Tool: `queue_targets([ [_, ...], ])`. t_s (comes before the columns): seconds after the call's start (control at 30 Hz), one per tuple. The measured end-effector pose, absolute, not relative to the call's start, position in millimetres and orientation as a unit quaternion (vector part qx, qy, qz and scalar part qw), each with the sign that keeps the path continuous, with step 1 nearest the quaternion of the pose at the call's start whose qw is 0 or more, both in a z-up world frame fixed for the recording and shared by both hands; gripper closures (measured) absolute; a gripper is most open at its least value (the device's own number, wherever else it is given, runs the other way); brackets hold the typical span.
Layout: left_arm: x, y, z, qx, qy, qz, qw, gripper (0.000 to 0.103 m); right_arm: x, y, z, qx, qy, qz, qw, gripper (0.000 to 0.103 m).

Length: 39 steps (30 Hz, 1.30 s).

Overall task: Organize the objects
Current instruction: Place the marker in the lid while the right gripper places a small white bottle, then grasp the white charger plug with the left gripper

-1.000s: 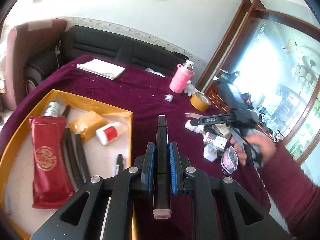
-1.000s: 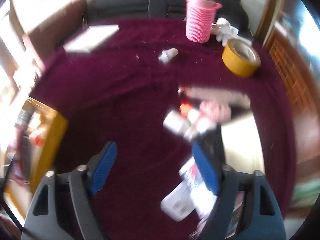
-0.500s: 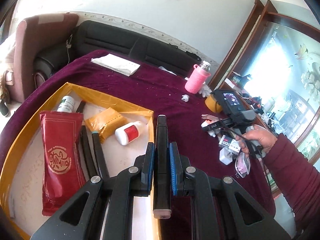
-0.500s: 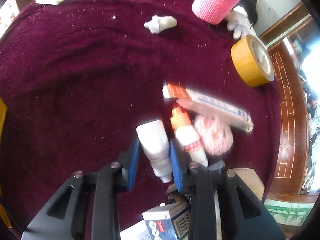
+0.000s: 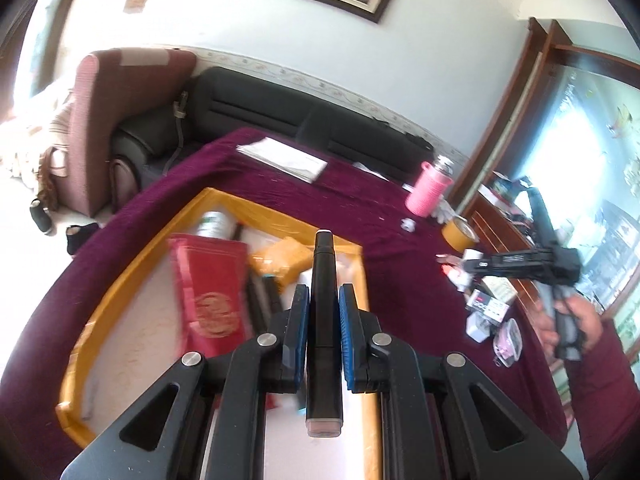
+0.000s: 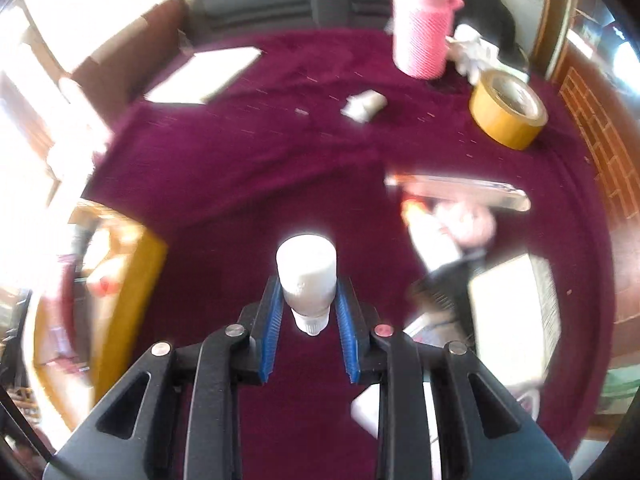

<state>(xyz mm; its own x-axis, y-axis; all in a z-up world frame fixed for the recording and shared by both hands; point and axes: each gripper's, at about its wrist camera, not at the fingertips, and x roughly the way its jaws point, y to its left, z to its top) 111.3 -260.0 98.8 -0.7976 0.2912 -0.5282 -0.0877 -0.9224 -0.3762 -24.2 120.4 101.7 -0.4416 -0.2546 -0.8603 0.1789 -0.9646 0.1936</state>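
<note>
Left wrist view: left gripper (image 5: 323, 318) clamped a black marker (image 5: 323, 292) above the yellow tray (image 5: 120, 284); right gripper (image 6: 307, 312) pinched a white bottle (image 6: 307, 276).

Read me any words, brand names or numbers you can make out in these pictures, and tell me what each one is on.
No text reads clearly.
Red pouch in the yellow tray: a gold round emblem, blurred.
Small box on the table: dark print, too small and blurred to read.
White bottle in the right gripper: no label legible.
</note>
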Motion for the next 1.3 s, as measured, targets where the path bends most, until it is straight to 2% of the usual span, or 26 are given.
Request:
queue_targets([
  [0.2, 125, -286, 88, -0.310, -0.149, 0.938, 0.034, 0.091, 25, 58, 117, 0.503, -0.048, -0.834, 0.223, 0.079],
  [0.43, 119, -315, 64, -0.341, -0.152, 0.928, -0.007, 0.091, 48, -24, 94, 0.527, -0.048, -0.792, 0.304, 0.079],
  [0.7, 89, -343, 27, -0.387, -0.186, 0.903, -0.030, 0.091, 49, -96, 63, 0.551, 0.029, -0.783, 0.288, 0.079],
  [0.87, 90, -345, 28, -0.383, -0.190, 0.904, -0.024, 0.090, 39, -113, 47, 0.555, 0.066, -0.788, 0.256, 0.079],
  [0.97, 93, -350, 30, -0.387, -0.211, 0.897, -0.019, 0.080, 38, -117, 46, 0.551, 0.078, -0.799, 0.228, 0.078],
  [1.03, 98, -351, 35, -0.380, -0.218, 0.899, -0.015, 0.061, 40, -116, 50, 0.547, 0.071, -0.803, 0.226, 0.078],
  [1.1, 106, -352, 43, -0.365, -0.222, 0.904, -0.013, 0.051, 45, -116, 56, 0.537, 0.061, -0.810, 0.228, 0.078],
  [1.23, 116, -354, 56, -0.350, -0.226, 0.909, -0.003, 0.043, 66, -97, 78, 0.493, 0.019, -0.840, 0.225, 0.066],
  [1.3, 119, -353, 63, -0.346, -0.230, 0.910, 0.008, 0.042, 77, -81, 86, 0.468, -0.010, -0.855, 0.225, 0.062],
])
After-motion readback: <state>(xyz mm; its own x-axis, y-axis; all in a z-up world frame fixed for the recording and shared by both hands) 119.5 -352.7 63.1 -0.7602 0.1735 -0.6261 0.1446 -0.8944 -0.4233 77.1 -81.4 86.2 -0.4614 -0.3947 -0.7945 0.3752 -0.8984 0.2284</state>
